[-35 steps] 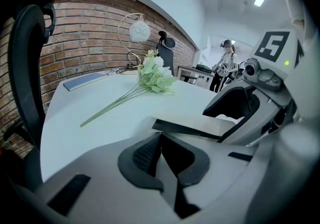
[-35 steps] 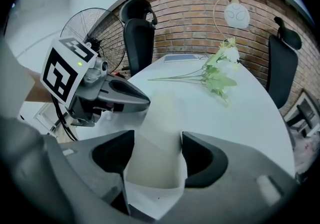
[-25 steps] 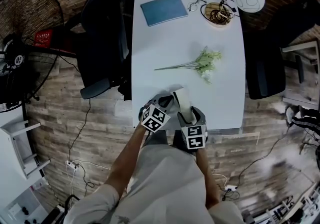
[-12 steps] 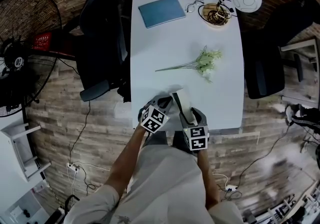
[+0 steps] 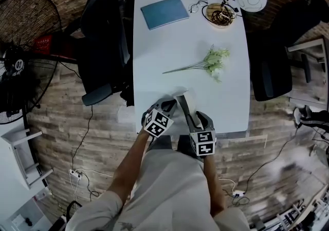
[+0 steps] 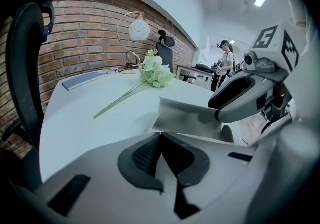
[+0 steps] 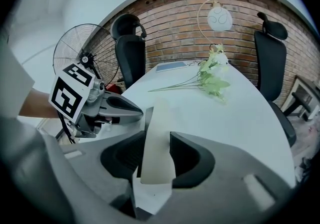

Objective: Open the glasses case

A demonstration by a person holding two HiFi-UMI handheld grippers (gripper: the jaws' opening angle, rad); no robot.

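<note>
Glasses case (image 5: 184, 105) sits at the near edge of the white table (image 5: 154, 45), close to the person. Right gripper (image 7: 156, 140) jaws have just been closing, now narrow, pads clamped on the case's raised flap. Left gripper (image 6: 160, 138) jaws are together with nothing between, tips just beside the case; contact unclear. Bare tabletop runs ahead to the flower sprig (image 5: 208, 63). Office chair (image 5: 103, 29) hugs the left table edge. In head view the grippers hide most of the case base.

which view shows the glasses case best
The left gripper view: the glasses case shows most of its broad side. The right gripper view shows only a narrow strip up close; the head view shows it small.
</note>
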